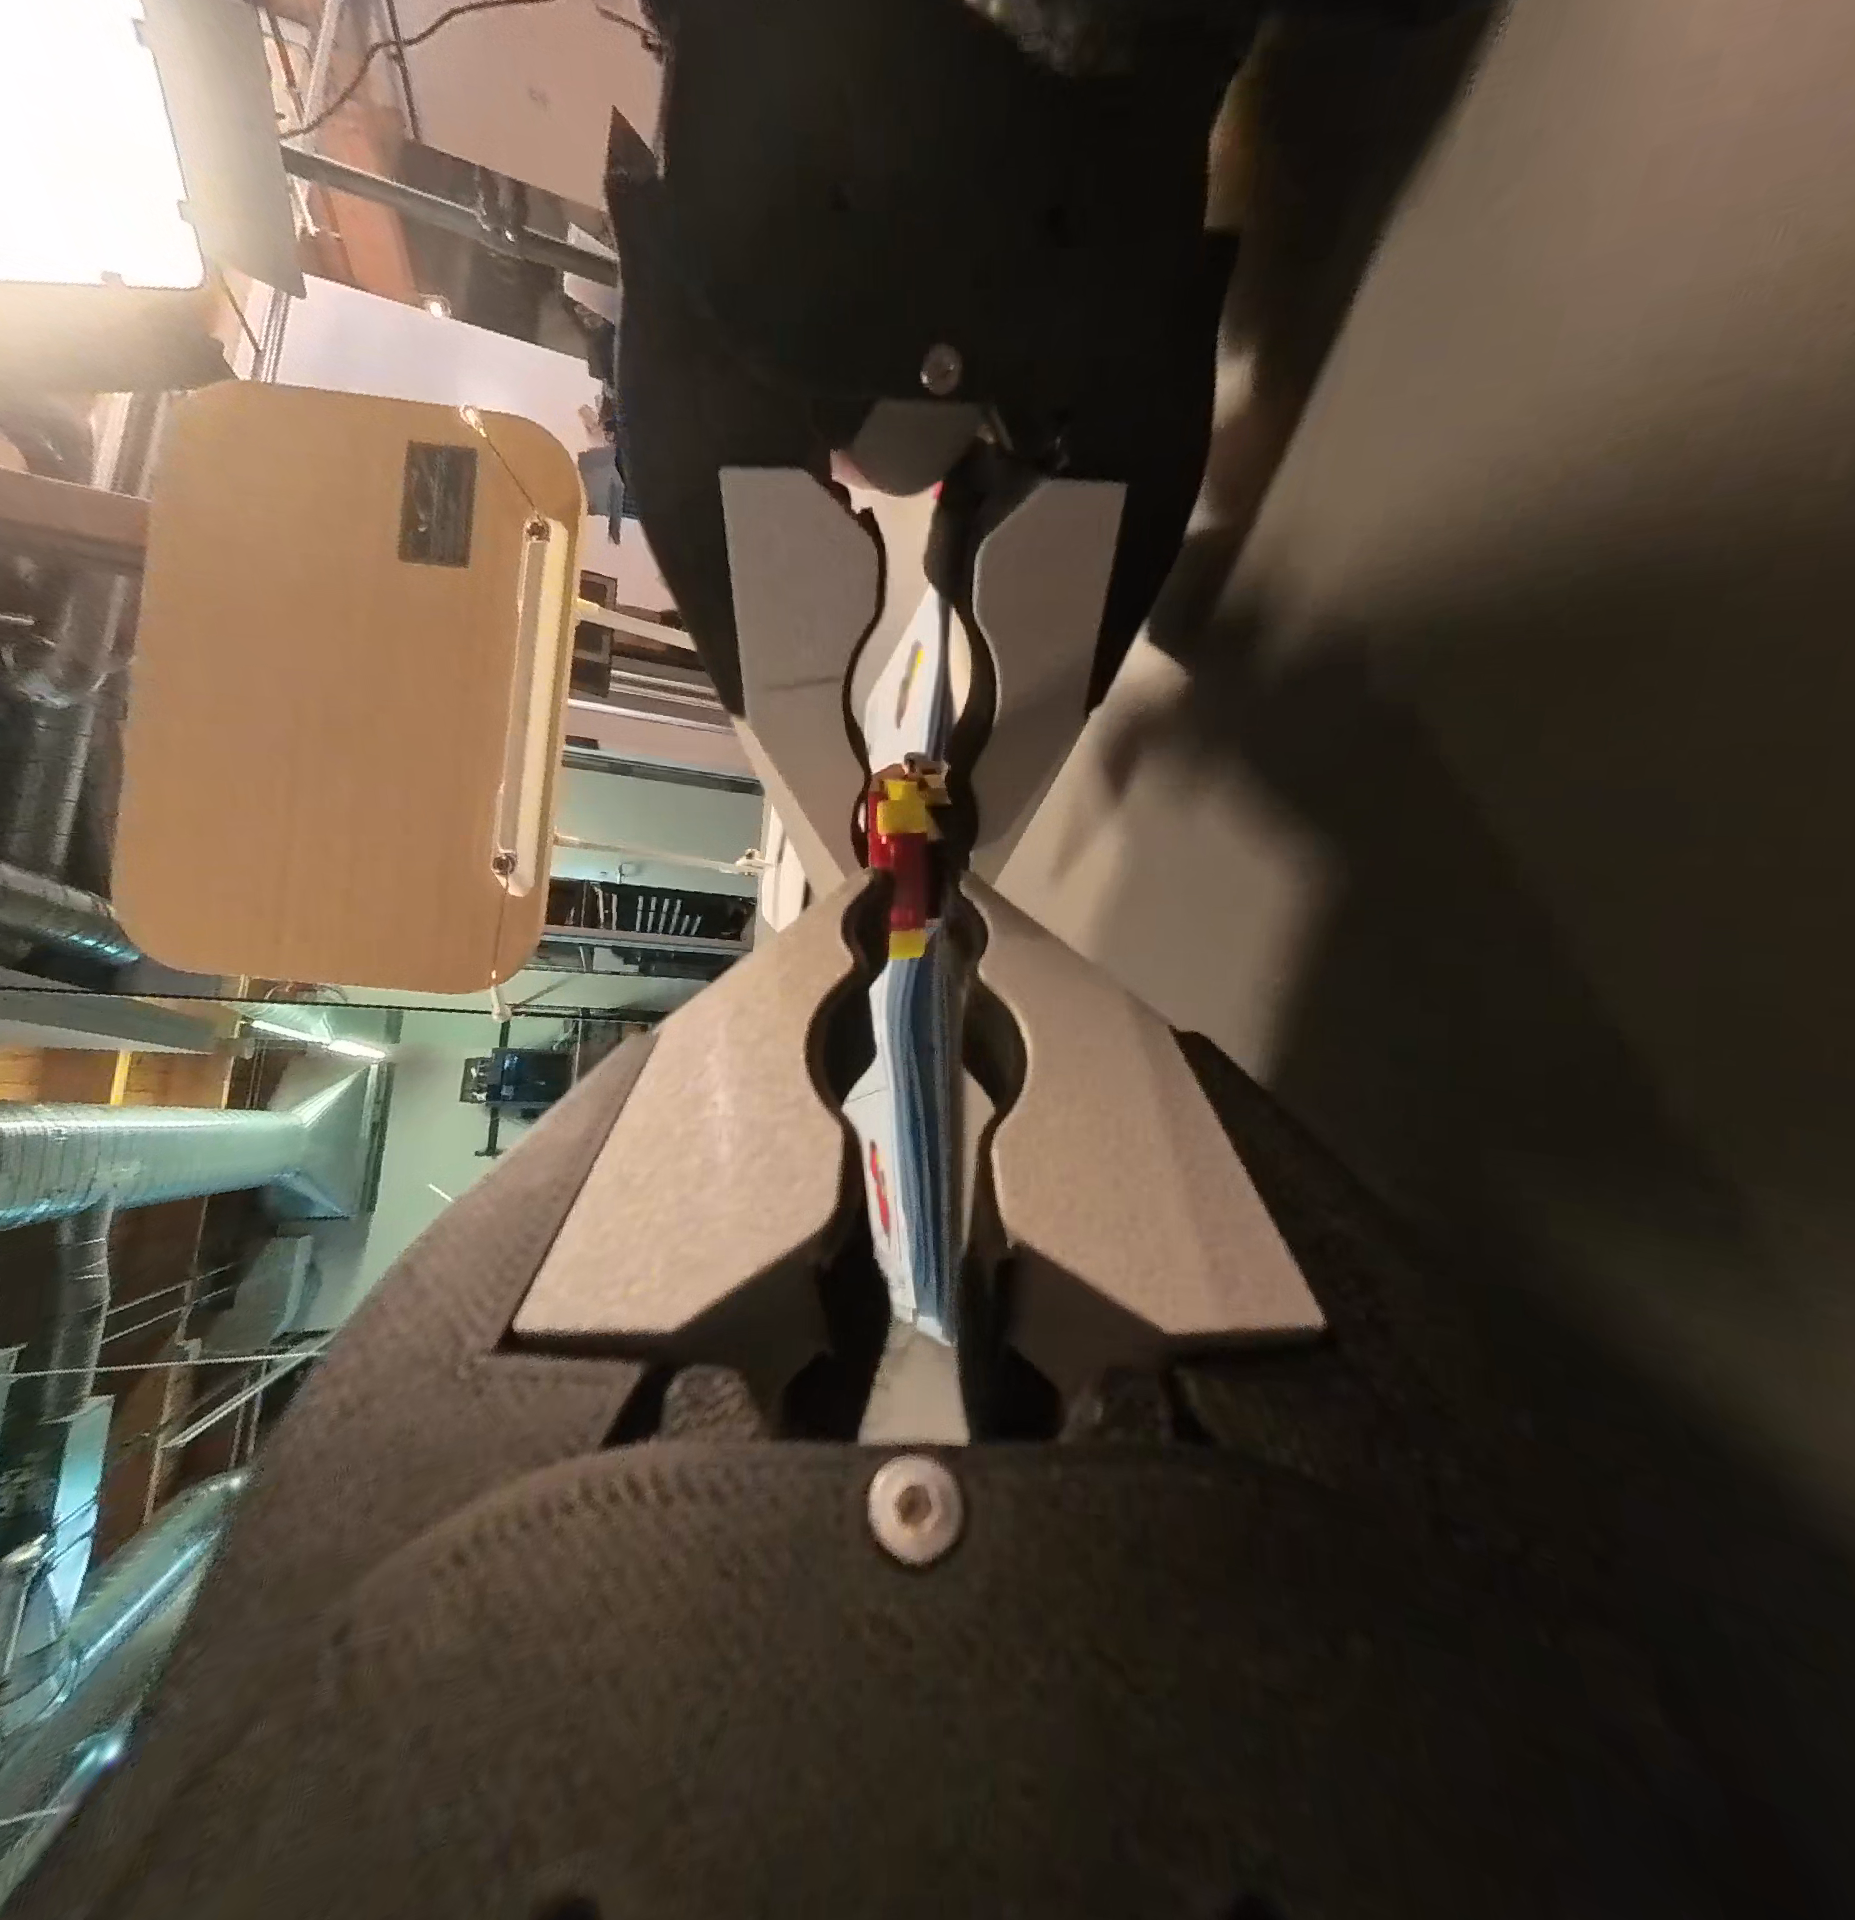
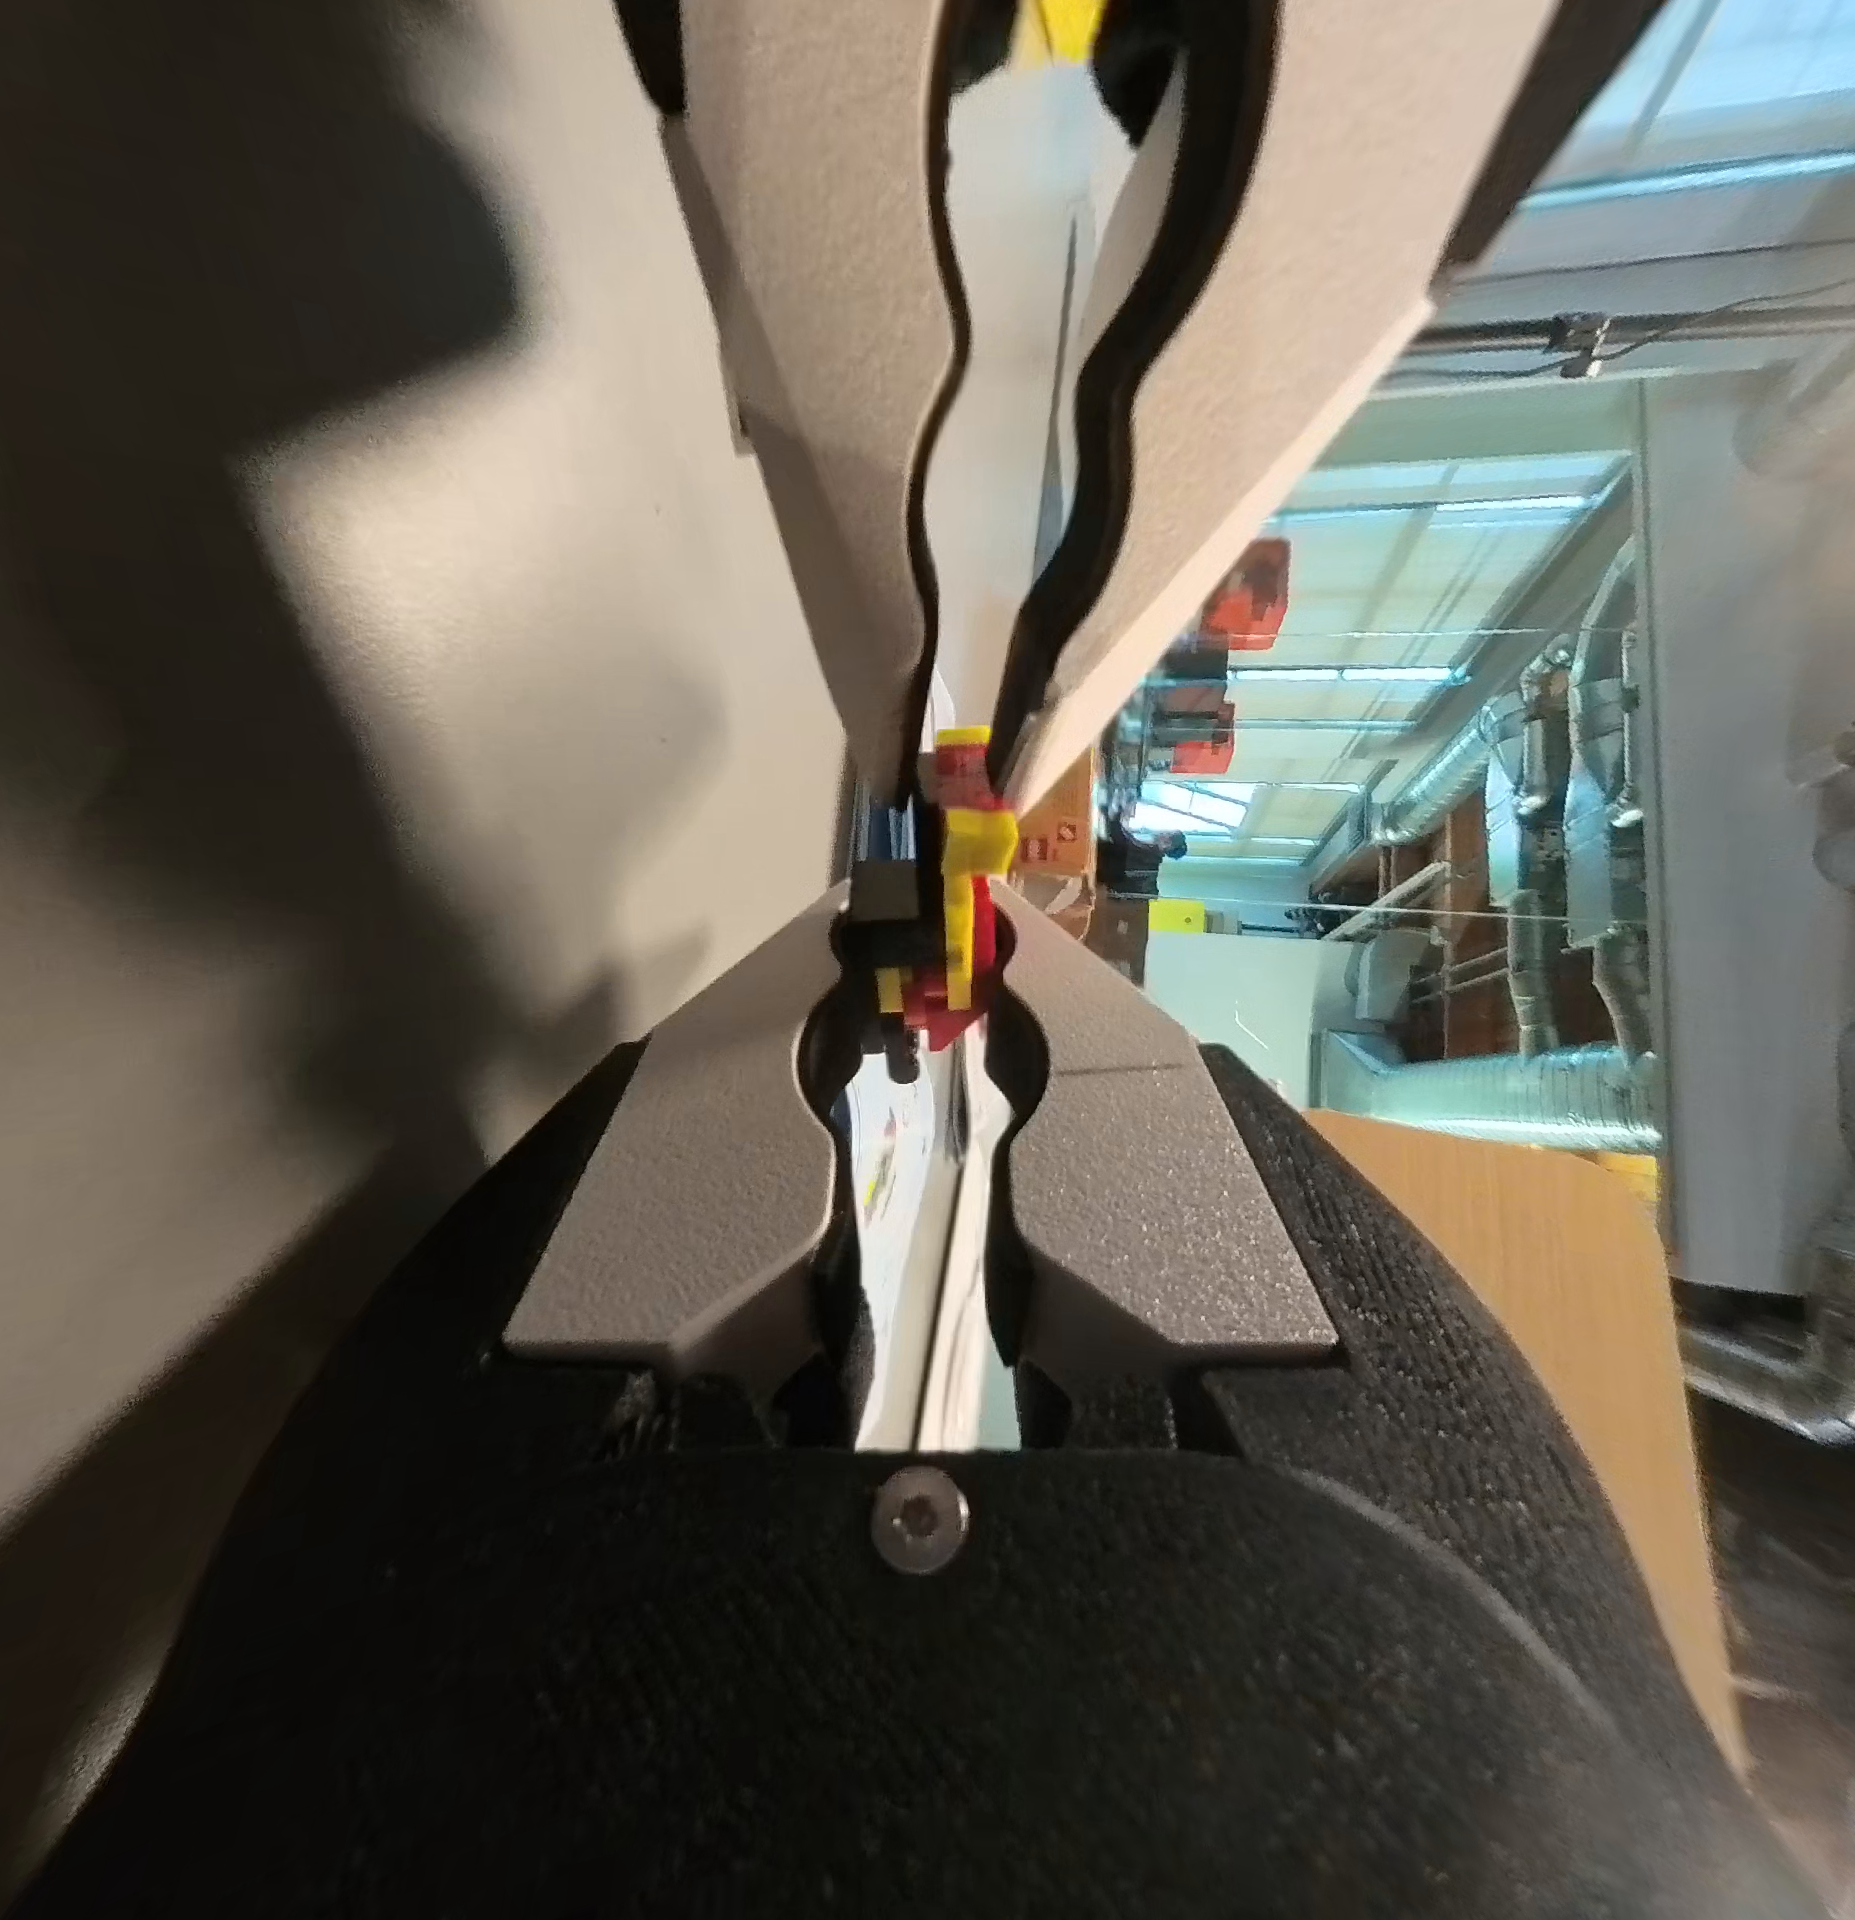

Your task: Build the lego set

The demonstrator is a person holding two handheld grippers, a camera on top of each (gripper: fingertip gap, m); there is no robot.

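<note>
So, biggest to smallest, everything placed off the lego model:

table: the grey table [image 1: 1525,520] sits behind the lego model, shadows all over it.

left gripper: the left gripper [image 1: 907,883] meets the model tip to tip with the other one, jaws pinched on its red and yellow end.

right gripper: the right gripper [image 2: 918,940] comes at it from the opposite side, jaws clamped on its black and yellow end.

booklet: a bluish booklet [image 1: 918,1122] lies right behind the model.

lego model: the lego model [image 2: 954,883] hangs off the table, squeezed between both grippers.
</note>
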